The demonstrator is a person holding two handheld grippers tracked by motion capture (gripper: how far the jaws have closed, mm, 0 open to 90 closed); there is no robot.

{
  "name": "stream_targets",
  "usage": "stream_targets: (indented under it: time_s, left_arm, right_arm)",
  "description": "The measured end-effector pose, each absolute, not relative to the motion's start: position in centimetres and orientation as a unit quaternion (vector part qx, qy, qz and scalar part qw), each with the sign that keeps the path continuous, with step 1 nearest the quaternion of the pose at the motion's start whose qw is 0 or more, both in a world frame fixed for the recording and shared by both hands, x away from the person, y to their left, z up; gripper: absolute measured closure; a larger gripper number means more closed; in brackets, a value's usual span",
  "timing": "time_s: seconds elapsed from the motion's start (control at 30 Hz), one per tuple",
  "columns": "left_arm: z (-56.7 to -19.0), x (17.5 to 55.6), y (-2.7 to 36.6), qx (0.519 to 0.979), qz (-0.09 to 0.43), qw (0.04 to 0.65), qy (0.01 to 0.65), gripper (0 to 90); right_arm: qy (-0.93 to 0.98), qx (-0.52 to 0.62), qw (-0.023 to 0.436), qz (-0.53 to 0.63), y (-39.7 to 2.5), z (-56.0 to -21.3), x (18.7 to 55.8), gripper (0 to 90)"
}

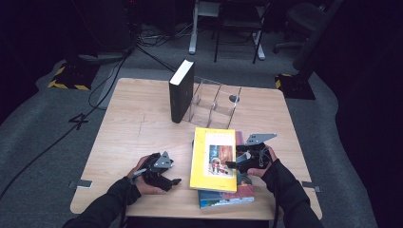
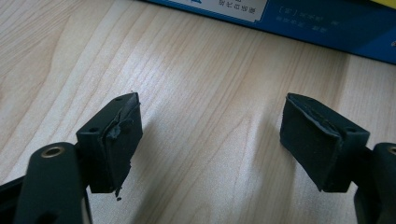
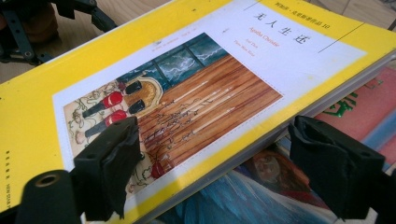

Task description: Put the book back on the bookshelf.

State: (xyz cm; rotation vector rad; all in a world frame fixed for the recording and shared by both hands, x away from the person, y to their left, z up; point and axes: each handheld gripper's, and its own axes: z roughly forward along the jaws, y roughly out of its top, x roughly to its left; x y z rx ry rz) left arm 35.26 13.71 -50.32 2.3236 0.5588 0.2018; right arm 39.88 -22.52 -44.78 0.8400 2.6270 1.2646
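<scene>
A yellow book (image 1: 214, 159) with a picture on its cover lies on top of a colourful book (image 1: 227, 195) near the table's front edge. My right gripper (image 1: 233, 165) is open at the yellow book's right edge; in the right gripper view its jaws straddle that edge of the yellow book (image 3: 187, 84), one jaw over the cover and one beyond it above the lower book (image 3: 261, 186). My left gripper (image 1: 175, 182) rests low over the bare table left of the books, open and holding nothing (image 2: 212, 144). A blue book edge (image 2: 289, 21) lies just ahead of it.
A thick black book (image 1: 182, 90) stands upright in a clear acrylic rack (image 1: 214, 102) at the back of the wooden table (image 1: 133, 128). Chairs and cables are on the floor beyond the table.
</scene>
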Motion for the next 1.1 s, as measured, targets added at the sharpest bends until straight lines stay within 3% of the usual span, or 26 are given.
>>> stream_targets:
  time_s: [0.57, 0.7, 0.97, 1.1]
  left_arm:
    - [-50.4, 35.5, 13.3, 0.901, 0.081, 0.367, 0.215, 21.2]
    - [-50.3, 35.8, 13.0, 0.901, 0.094, 0.369, 0.209, 29.6]
    - [-49.6, 37.4, 12.5, 0.888, 0.098, 0.387, 0.229, 31.2]
    - [-49.2, 38.5, 12.2, 0.88, 0.104, 0.4, 0.234, 34.5]
  right_arm:
    - [0.863, 0.262, 0.057, 0.429, -21.2, -44.0, 40.4, 23.8]
    - [0.86, 0.258, 0.056, 0.436, -20.7, -44.3, 40.7, 27.9]
    - [0.85, 0.242, 0.029, 0.466, -20.5, -44.7, 41.1, 60.4]
    - [0.842, 0.232, 0.033, 0.486, -20.5, -44.8, 41.2, 71.4]
